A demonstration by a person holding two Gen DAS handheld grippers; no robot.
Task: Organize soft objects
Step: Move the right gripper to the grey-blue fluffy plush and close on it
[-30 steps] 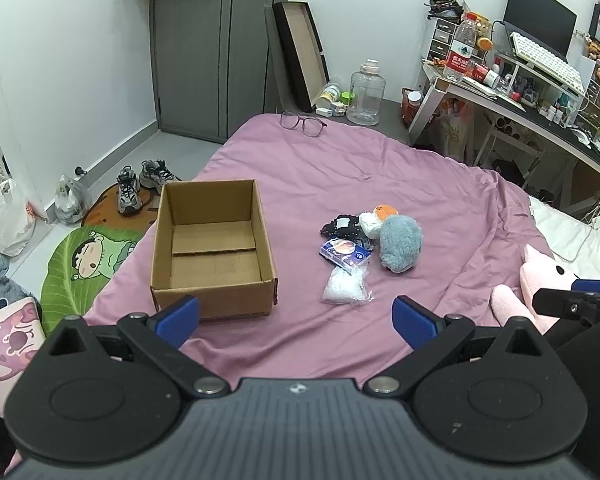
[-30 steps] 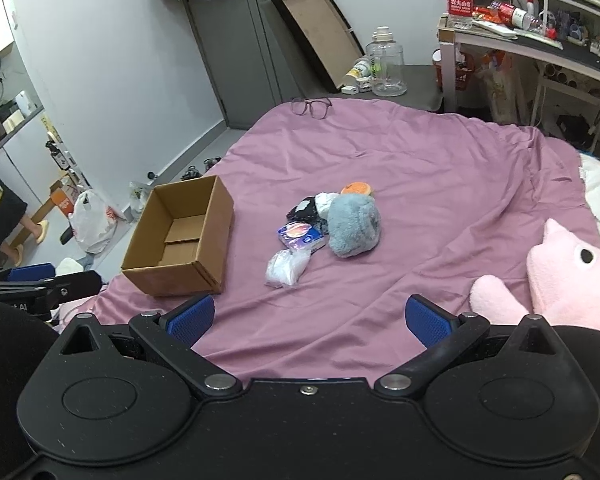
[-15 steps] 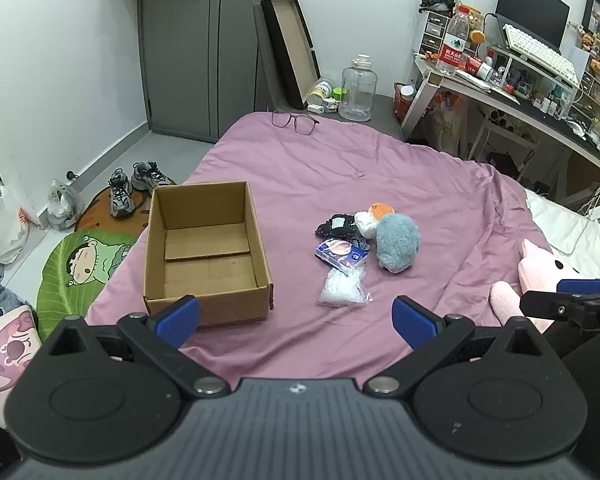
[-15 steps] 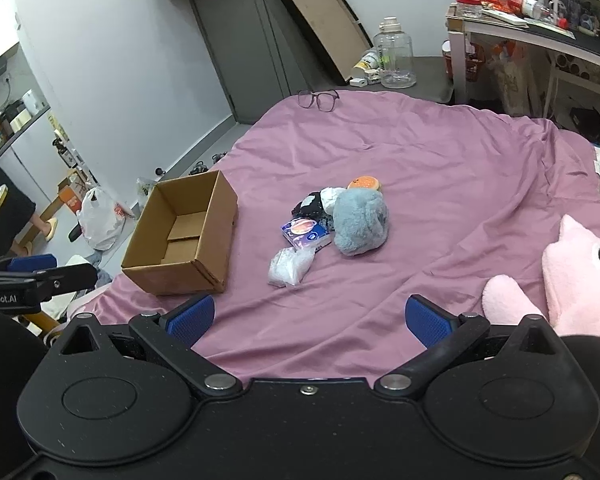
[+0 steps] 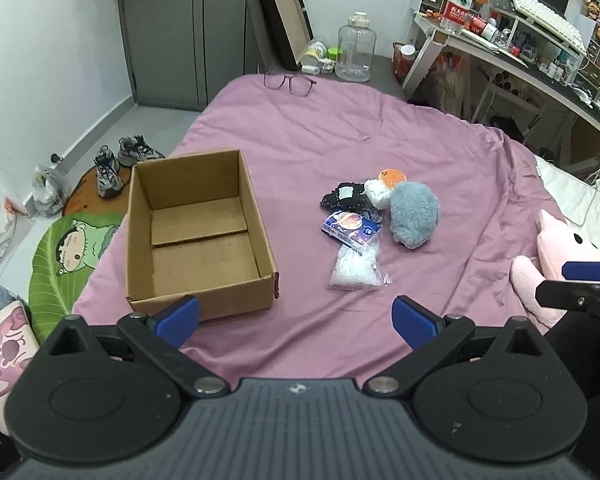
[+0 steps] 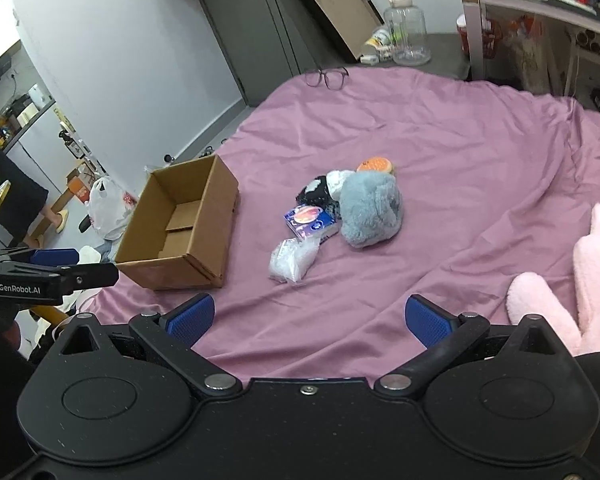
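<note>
An empty open cardboard box (image 5: 198, 232) (image 6: 180, 226) sits on the purple bedspread (image 5: 340, 136) at the left. Right of it lies a small pile: a grey plush (image 5: 413, 216) (image 6: 370, 210), an orange-and-white toy (image 5: 392, 178), a black soft item (image 5: 342, 196), a blue printed packet (image 5: 350, 228) (image 6: 310, 220) and a clear bag of white stuffing (image 5: 356, 268) (image 6: 294, 258). My left gripper (image 5: 296, 318) is open and empty, near the box's front edge. My right gripper (image 6: 310, 316) is open and empty, short of the pile.
A pink plush (image 5: 556, 264) (image 6: 572, 280) lies at the right bed edge. Glasses (image 5: 288, 82) rest at the far end of the bed. A desk (image 5: 520, 52) stands at the back right. Shoes (image 5: 120, 160) and a cartoon mat (image 5: 72, 252) are on the floor at left.
Both grippers have moved forward over the bed, so the box and pile look closer. Both stay open and empty. Nothing on the bed has moved.
</note>
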